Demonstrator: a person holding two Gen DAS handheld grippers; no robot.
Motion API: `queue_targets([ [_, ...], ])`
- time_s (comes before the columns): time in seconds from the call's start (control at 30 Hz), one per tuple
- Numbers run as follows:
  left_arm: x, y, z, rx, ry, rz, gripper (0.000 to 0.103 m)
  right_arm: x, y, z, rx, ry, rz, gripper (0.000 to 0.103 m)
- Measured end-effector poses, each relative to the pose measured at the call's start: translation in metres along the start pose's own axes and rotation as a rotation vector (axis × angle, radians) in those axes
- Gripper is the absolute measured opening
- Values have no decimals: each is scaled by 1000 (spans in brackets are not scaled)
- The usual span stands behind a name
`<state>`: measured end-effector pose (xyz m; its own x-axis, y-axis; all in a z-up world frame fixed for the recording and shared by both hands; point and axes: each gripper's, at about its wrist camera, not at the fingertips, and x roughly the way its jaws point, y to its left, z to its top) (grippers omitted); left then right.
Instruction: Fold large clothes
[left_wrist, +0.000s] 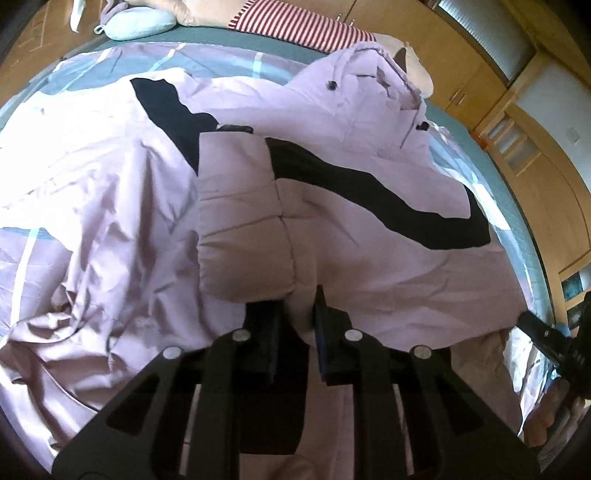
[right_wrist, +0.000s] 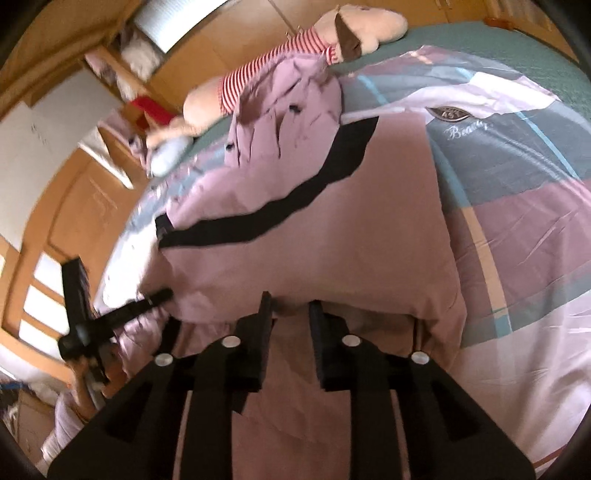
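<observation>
1. Fabric of the lilac jacket (left_wrist: 369, 258) fills the narrow gap between your left gripper (left_wrist: 297, 306) fingers; the pads pinch a fold at the near hem
2. Your right gripper (right_wrist: 290, 314) stands nearly closed at the same hem, cloth bunched between its fingers (right_wrist: 264, 325); whether the pads press on it, you cannot tell
3. Beyond both tools the jacket lies spread on the patterned bedsheet (right_wrist: 517, 166), one sleeve (left_wrist: 240, 206) folded across its body and a black band (right_wrist: 295, 206) running over it
4. Farther off, the hood (left_wrist: 373, 81) points toward a striped plush toy (right_wrist: 332, 40) at the far edge of the bed, wooden cabinets (left_wrist: 480, 66) behind
</observation>
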<state>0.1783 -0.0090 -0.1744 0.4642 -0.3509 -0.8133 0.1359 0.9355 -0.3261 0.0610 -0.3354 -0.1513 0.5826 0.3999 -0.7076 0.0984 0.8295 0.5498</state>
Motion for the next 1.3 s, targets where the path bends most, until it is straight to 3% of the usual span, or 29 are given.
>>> queue_targets([
  [0.13, 5, -5, -4, 37, 13, 36, 17, 6, -22, 4, 96, 14, -99, 27],
  [0.23, 8, -6, -6, 48, 21, 53, 18, 12, -32, 5, 131, 84, -76, 28],
  [0.37, 10, -5, -3, 39, 27, 44, 19, -18, -24, 14, 82, -14, -117, 28],
  [0.47, 11, -4, -3, 39, 31, 51, 20, -41, -24, 19, 56, -159, -339, 28],
  [0.5, 12, -4, -3, 39, 31, 53, 20, -43, -27, 19, 58, -185, -360, 28],
  [0.53, 12, -5, -3, 42, 32, 56, 21, -43, -29, 19, 64, -196, -317, 28],
  [0.63, 14, -8, -4, 54, 32, 66, 22, -23, -23, 22, 37, -156, -149, 28],
  [0.7, 15, -10, -6, 62, 32, 75, 24, -6, -8, 24, -20, -141, -106, 28],
  [0.77, 17, -12, -7, 67, 32, 84, 25, 16, 4, 23, -91, -77, -140, 28],
  [0.83, 17, -12, -7, 66, 32, 86, 25, 49, -2, 17, -105, 81, -281, 28],
  [0.97, 16, -8, -5, 40, 41, 63, 27, 52, -27, 15, 6, 146, -233, 27],
  [1.03, 15, -7, -5, 39, 43, 64, 29, 51, -21, 13, -28, 152, -245, 28],
  [1.07, 13, -7, -4, 39, 56, 62, 32, 52, -16, 10, -67, 149, -252, 33],
  [1.13, 2, -3, 2, 22, 53, 41, 42, 60, 3, -1, -209, 142, -235, 61],
  [1.2, -17, 11, 12, -47, 22, -10, 57, 72, 29, -18, -369, 151, -282, 101],
  [1.23, -27, 24, 18, -117, 17, -85, 59, 79, 40, -26, -449, 151, -345, 102],
  [1.27, -34, 34, 20, -167, 7, -109, 77, 87, 55, -41, -569, 124, -464, 102],
  [1.3, -50, 50, 23, -242, -45, -92, 88, 88, 62, -47, -610, 94, -502, 102],
])
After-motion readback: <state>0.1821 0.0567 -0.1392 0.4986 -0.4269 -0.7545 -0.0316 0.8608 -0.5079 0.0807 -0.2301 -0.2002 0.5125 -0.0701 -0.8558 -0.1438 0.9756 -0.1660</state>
